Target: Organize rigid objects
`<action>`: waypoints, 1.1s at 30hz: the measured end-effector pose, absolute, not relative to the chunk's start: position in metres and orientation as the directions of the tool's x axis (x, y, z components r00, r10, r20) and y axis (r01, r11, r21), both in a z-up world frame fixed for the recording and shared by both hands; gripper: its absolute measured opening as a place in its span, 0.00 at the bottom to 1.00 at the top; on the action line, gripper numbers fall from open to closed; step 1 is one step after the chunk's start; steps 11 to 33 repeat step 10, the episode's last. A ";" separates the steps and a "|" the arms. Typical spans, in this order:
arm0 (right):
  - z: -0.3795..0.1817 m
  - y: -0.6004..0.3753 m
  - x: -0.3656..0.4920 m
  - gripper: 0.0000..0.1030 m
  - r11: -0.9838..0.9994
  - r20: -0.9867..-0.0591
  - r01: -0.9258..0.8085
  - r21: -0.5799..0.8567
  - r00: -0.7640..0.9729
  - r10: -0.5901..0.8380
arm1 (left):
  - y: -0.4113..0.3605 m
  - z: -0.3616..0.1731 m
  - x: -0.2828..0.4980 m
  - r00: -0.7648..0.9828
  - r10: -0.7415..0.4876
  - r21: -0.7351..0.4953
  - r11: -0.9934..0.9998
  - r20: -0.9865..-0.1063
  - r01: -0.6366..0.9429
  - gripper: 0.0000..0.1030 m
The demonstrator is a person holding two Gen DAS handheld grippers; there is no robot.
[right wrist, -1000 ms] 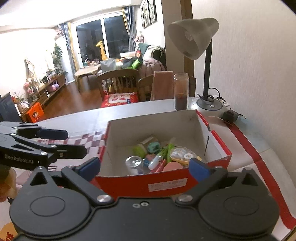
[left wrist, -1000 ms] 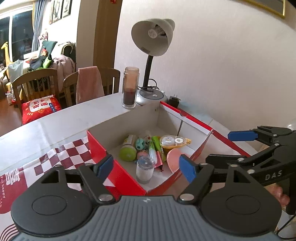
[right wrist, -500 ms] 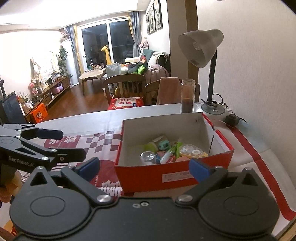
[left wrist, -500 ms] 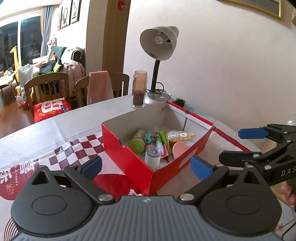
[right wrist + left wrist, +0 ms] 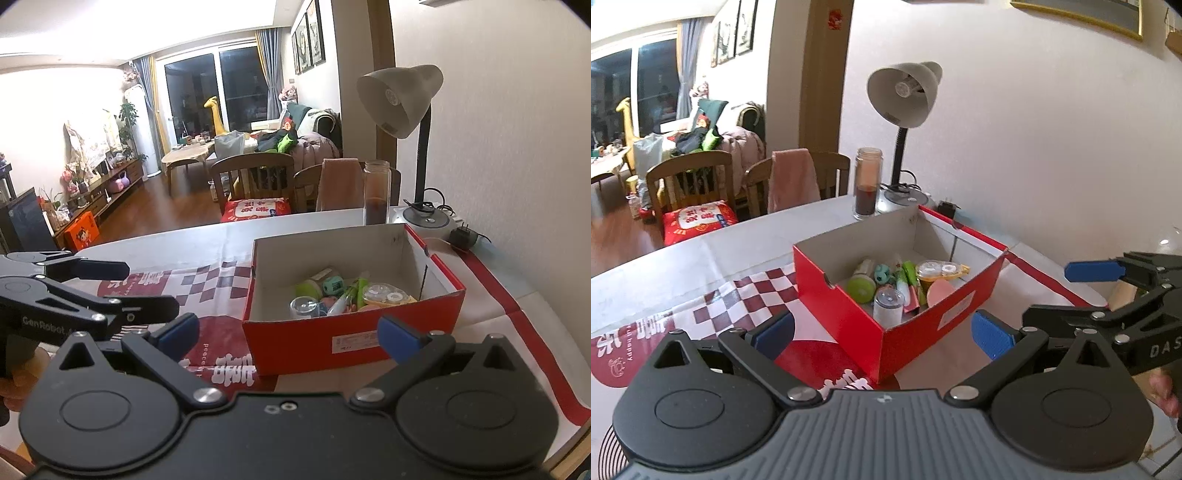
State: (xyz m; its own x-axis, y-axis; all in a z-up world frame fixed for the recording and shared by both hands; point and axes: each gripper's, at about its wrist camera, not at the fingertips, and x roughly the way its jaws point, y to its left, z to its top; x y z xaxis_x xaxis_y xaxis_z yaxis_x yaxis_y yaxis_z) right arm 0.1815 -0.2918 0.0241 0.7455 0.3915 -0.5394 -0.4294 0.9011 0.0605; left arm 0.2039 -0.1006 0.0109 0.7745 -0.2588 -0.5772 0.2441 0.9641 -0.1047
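Note:
A red cardboard box (image 5: pixel 849 317) (image 5: pixel 314 343) stands open on the table. It holds several small items: a clear-lidded jar (image 5: pixel 888 304) (image 5: pixel 304 308), a green round lid (image 5: pixel 860 290), a correction tape (image 5: pixel 936 269) (image 5: pixel 384 293) and pens. My left gripper (image 5: pixel 882 334) is open and empty, held back from the box's near corner. My right gripper (image 5: pixel 288 330) is open and empty, in front of the box's long side. Each gripper shows in the other's view, the right one (image 5: pixel 1108 291) and the left one (image 5: pixel 110 291).
A desk lamp (image 5: pixel 905 96) (image 5: pixel 402 99) and a tall glass jar (image 5: pixel 867 184) (image 5: pixel 376 194) stand behind the box, with a plug adapter (image 5: pixel 461 236) by the wall. A red checked cloth (image 5: pixel 738 299) covers the table to the left. Chairs (image 5: pixel 255 177) stand beyond the table.
Both grippers have pulled back and up from the box, which now looks smaller and farther away. Both stay open and empty.

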 end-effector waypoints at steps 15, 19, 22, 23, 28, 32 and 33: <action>0.023 -0.293 0.178 1.00 0.900 -0.540 -0.429 0.072 0.742 0.397 | -0.102 0.013 0.197 0.792 -0.215 -0.090 0.976 -0.571 0.200 0.99; 0.023 -0.293 0.178 1.00 0.900 -0.540 -0.429 0.072 0.742 0.397 | -0.102 0.013 0.197 0.792 -0.215 -0.090 0.976 -0.571 0.200 0.99; 0.023 -0.293 0.178 1.00 0.900 -0.540 -0.429 0.072 0.742 0.397 | -0.102 0.013 0.197 0.792 -0.215 -0.090 0.976 -0.571 0.200 0.99; 0.023 -0.293 0.178 1.00 0.900 -0.540 -0.429 0.072 0.742 0.397 | -0.102 0.013 0.197 0.792 -0.215 -0.090 0.976 -0.571 0.200 0.99; 0.023 -0.293 0.178 1.00 0.900 -0.540 -0.429 0.072 0.742 0.397 | -0.102 0.013 0.197 0.792 -0.215 -0.090 0.976 -0.571 0.200 0.99; 0.023 -0.293 0.178 1.00 0.900 -0.540 -0.429 0.072 0.742 0.397 | -0.102 0.013 0.197 0.792 -0.215 -0.090 0.976 -0.571 0.200 0.99; 0.023 -0.293 0.178 1.00 0.900 -0.540 -0.429 0.072 0.742 0.397 | -0.102 0.013 0.197 0.792 -0.215 -0.090 0.976 -0.571 0.200 0.99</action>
